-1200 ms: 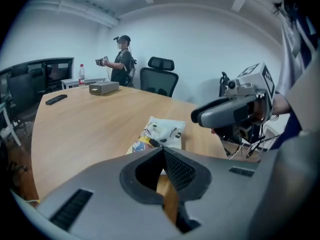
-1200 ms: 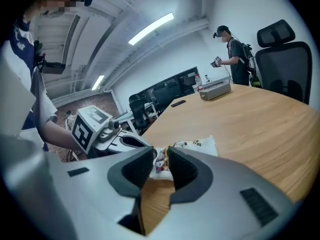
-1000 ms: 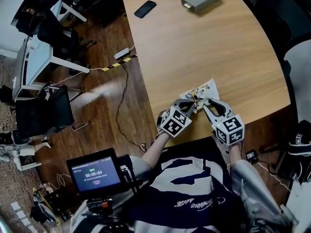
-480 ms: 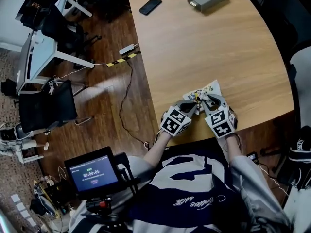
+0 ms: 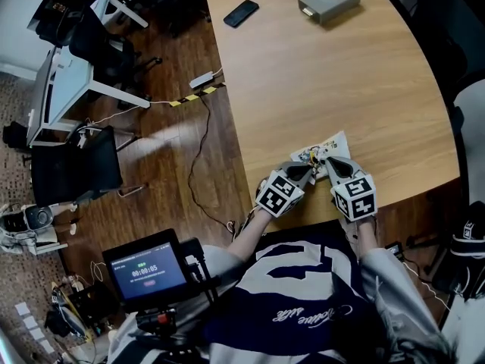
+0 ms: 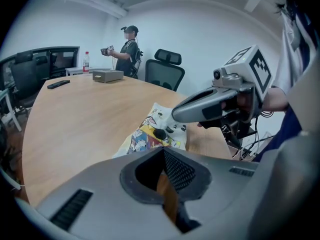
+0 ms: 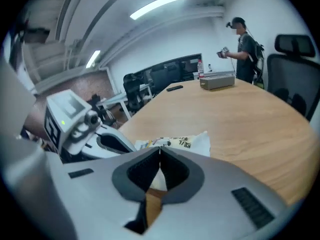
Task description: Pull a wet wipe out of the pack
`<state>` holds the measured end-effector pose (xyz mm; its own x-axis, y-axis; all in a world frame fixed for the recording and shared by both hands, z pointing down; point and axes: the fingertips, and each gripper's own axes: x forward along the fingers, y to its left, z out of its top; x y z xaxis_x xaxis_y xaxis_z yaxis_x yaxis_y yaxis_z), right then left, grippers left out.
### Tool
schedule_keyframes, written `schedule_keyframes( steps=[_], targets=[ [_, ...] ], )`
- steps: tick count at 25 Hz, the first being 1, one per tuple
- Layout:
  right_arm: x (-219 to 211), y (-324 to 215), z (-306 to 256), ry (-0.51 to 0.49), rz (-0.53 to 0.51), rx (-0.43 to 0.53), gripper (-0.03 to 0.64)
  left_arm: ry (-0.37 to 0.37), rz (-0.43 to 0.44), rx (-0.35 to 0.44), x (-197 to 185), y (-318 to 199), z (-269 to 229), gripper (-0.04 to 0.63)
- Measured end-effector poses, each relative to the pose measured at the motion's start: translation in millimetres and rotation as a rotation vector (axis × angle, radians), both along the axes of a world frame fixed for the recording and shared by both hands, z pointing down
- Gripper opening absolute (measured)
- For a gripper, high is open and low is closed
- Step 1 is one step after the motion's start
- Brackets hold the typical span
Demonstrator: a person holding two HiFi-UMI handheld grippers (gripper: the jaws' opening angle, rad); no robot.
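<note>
The wet wipe pack [image 5: 334, 143], white with cartoon print, lies flat near the table's front edge. My left gripper [image 5: 308, 167] is shut, with its tips at the pack's near left edge. My right gripper [image 5: 327, 160] is shut too, and its tips rest on the pack's top. Whether either one pinches a flap or a wipe is hidden. In the left gripper view the left gripper [image 6: 163, 150] sits just before the pack [image 6: 145, 136], and the right gripper [image 6: 176, 118] reaches over the pack from the right. In the right gripper view the right gripper [image 7: 160, 148] meets the pack [image 7: 192, 143].
The round wooden table [image 5: 341, 74] carries a black phone [image 5: 241, 13] and a grey box [image 5: 329, 1] at its far side. A person [image 6: 128, 51] stands beyond the table, beside an office chair [image 6: 167, 69]. Cables and a desk are on the floor at the left.
My right gripper came in from the right and down onto the pack, and its jaws went from wide open to shut. The left gripper stayed at the pack's edge.
</note>
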<state>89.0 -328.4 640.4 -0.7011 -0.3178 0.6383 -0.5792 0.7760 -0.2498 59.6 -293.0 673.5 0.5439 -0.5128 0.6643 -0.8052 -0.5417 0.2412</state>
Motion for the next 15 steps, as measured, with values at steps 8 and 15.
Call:
schedule_keyframes(
  steps=[8, 15],
  targets=[
    [7, 16, -43, -0.261, 0.107, -0.137, 0.0, -0.011, 0.01, -0.007, 2, 6, 2, 0.003],
    [9, 23, -75, -0.293, 0.146, -0.11, 0.0, -0.017, 0.022, 0.023, -4, 4, -3, 0.003]
  ],
)
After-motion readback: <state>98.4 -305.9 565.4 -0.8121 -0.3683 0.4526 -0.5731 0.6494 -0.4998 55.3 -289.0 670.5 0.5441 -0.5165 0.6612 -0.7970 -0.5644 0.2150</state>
